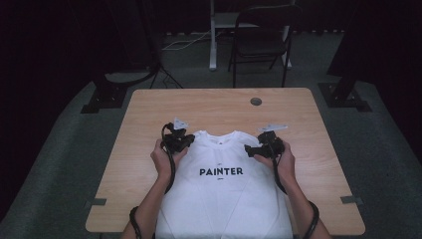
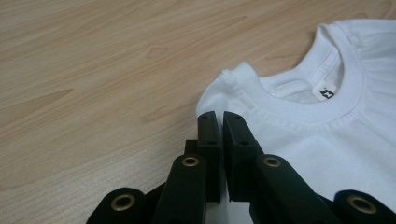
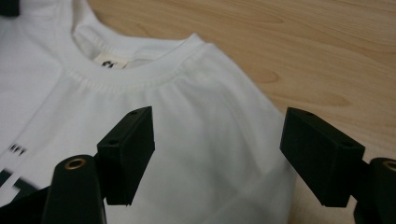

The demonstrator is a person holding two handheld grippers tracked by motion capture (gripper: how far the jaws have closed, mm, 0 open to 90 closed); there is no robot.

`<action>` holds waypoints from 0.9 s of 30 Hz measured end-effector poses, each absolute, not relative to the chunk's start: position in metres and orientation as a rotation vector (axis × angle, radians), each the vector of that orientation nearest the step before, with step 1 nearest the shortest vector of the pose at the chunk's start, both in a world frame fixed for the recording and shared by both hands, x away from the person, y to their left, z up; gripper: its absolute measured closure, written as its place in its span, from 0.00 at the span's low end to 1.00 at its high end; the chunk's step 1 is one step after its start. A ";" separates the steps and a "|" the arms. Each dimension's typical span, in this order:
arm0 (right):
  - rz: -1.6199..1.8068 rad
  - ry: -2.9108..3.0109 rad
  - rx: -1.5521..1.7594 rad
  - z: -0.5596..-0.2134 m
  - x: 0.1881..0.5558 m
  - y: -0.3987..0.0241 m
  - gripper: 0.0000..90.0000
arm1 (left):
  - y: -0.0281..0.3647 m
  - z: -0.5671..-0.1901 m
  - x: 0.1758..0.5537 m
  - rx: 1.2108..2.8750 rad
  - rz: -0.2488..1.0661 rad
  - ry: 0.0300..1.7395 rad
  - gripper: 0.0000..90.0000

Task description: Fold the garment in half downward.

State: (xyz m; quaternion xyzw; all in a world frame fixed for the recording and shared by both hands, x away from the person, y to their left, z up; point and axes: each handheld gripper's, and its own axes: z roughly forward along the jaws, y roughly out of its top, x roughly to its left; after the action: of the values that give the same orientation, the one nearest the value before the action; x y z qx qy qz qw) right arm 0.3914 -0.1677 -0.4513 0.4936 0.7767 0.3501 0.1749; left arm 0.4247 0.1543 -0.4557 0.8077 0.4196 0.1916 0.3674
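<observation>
Your white cotton T-shirt [image 1: 221, 189] lies flat at the lower middle of the high view on the pale wood-grain table [image 1: 219, 102], its ribbed round collar pointing up the frame and black "PAINTER" lettering across the chest. Your left hand-held gripper [image 2: 215, 116] has its blocky black jaws pressed together at the shirt's shoulder edge, maybe nipping fabric. Your right hand-held gripper [image 3: 217, 140] hangs spread wide over the other shoulder.
</observation>
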 end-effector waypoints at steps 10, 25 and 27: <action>0.911 2.214 1.492 -0.460 0.429 -0.168 0.28 | 0.153 -0.458 0.426 2.084 0.489 1.091 0.97; 0.790 2.253 1.472 -0.467 0.445 -0.147 0.27 | 0.151 -0.458 0.428 2.102 0.486 1.096 0.97; 0.789 2.254 1.468 -0.467 0.445 -0.147 0.27 | 0.151 -0.458 0.428 2.103 0.485 1.099 0.97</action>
State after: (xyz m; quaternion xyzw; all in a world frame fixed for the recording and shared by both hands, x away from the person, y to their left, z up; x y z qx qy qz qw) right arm 0.4455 -0.1469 -0.4674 0.5161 0.7927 0.2774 0.1684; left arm 0.4278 0.1512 -0.4583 0.8127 0.4246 0.1875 0.3523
